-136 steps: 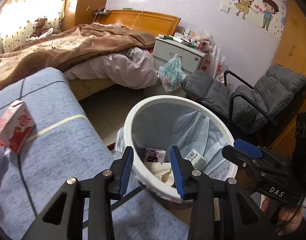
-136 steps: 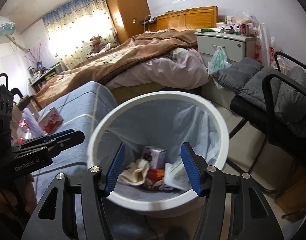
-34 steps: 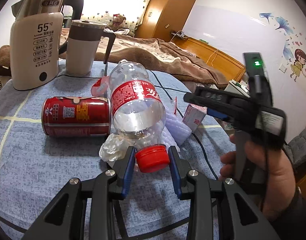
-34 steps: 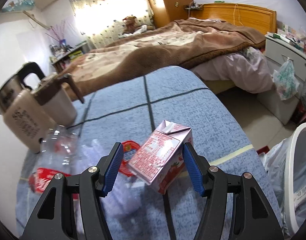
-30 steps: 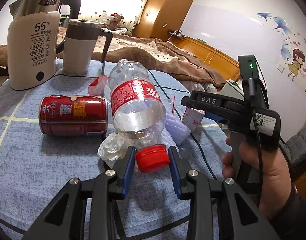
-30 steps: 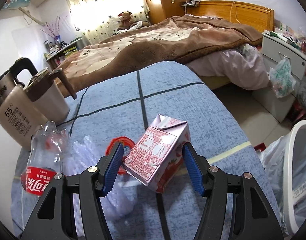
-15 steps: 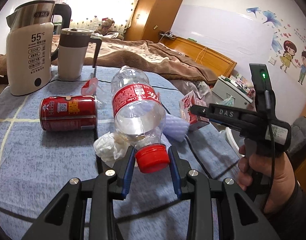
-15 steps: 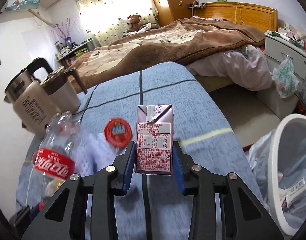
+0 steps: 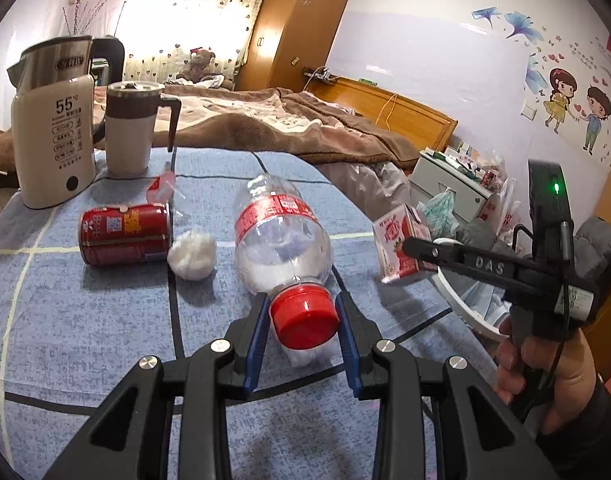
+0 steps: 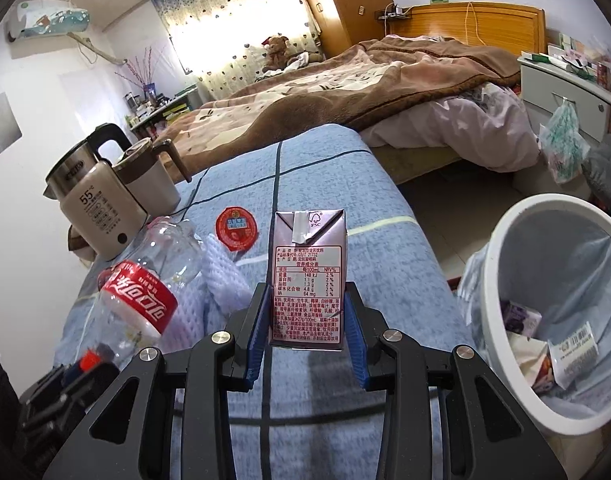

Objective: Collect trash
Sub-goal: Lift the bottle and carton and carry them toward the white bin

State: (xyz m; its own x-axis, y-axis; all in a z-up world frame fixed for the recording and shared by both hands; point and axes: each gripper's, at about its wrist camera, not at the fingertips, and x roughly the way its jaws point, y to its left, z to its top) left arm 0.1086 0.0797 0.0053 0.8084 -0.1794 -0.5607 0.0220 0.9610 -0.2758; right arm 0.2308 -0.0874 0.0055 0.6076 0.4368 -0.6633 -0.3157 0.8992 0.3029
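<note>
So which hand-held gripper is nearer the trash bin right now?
Right. The right hand-held gripper, shut on the milk carton, sits beside the trash bin. The left hand-held gripper clamps the bottle farther in over the table.

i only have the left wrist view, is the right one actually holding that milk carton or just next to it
Observer: It holds it. In the right wrist view the right gripper has both fingers pressed on the milk carton, which stands upright.
Operator: can't see into the bin from here, anything in it
Observer: Yes. The trash bin is lined with a bag and holds a purple carton and a barcoded wrapper.
Operator: what's behind my bottle
Observer: A round red lid lies flat on the blue cloth past the bottle.
</note>
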